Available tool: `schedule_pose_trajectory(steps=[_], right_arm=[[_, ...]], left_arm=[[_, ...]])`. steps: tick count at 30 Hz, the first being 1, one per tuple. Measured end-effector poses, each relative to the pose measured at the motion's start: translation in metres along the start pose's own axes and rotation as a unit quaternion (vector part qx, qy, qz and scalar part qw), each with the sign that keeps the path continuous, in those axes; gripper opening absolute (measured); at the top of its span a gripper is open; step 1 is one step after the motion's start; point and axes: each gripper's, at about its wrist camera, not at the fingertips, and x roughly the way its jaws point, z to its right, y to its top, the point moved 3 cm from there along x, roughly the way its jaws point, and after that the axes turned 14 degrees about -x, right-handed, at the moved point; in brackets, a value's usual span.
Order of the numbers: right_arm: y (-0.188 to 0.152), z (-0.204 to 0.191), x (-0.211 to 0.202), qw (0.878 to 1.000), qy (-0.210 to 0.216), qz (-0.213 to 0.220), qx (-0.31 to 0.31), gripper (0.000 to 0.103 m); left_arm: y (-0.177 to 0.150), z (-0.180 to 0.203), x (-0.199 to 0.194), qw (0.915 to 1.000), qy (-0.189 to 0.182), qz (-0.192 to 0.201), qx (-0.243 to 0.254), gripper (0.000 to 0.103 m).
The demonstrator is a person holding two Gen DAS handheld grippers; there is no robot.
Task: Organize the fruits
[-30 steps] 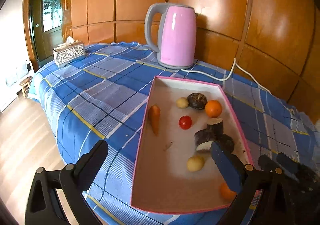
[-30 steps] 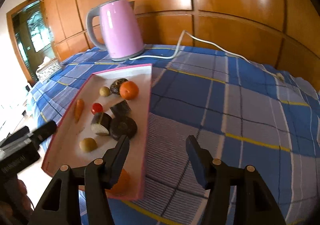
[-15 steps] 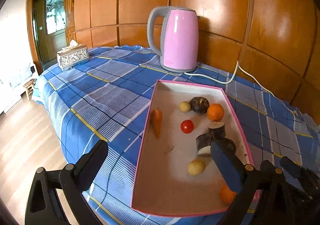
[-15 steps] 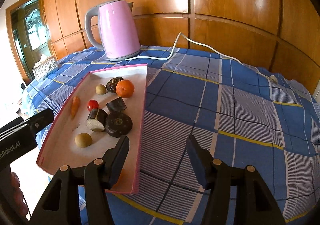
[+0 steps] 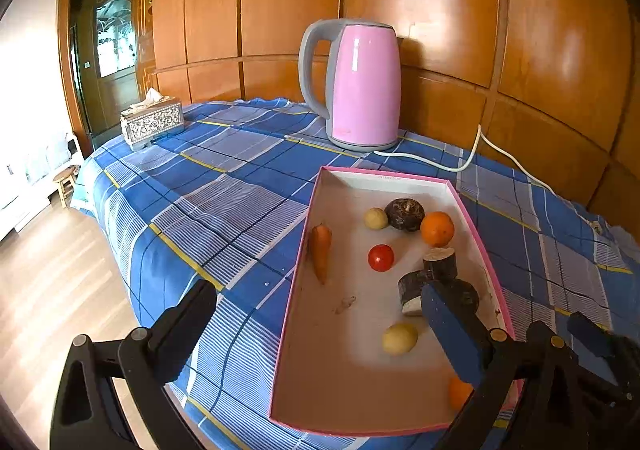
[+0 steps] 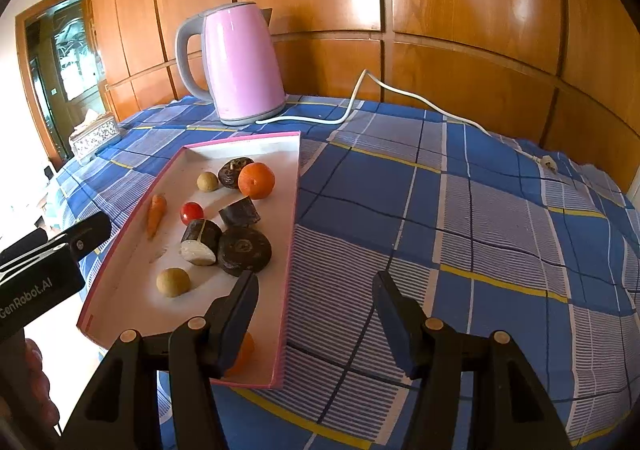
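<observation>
Nothing moved; pink-rimmed tray holds orange, tomato, carrot.

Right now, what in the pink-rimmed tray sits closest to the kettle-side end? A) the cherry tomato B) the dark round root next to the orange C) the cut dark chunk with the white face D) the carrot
B: the dark round root lies nearest the tray end facing the kettle, beside the orange; the carrot, the tomato and the cut chunk lie nearer the camera.
</observation>
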Motion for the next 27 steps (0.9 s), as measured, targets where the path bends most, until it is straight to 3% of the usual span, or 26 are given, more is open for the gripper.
schedule_pose_trajectory(steps=[27], right_arm=[[-0.0003,0.0000,-0.0012,1.000,0.000,0.003,0.001,0.060]], left_arm=[[-0.0017,0.0004,0.0010,0.9999,-0.005,-0.011,-0.005,0.103]])
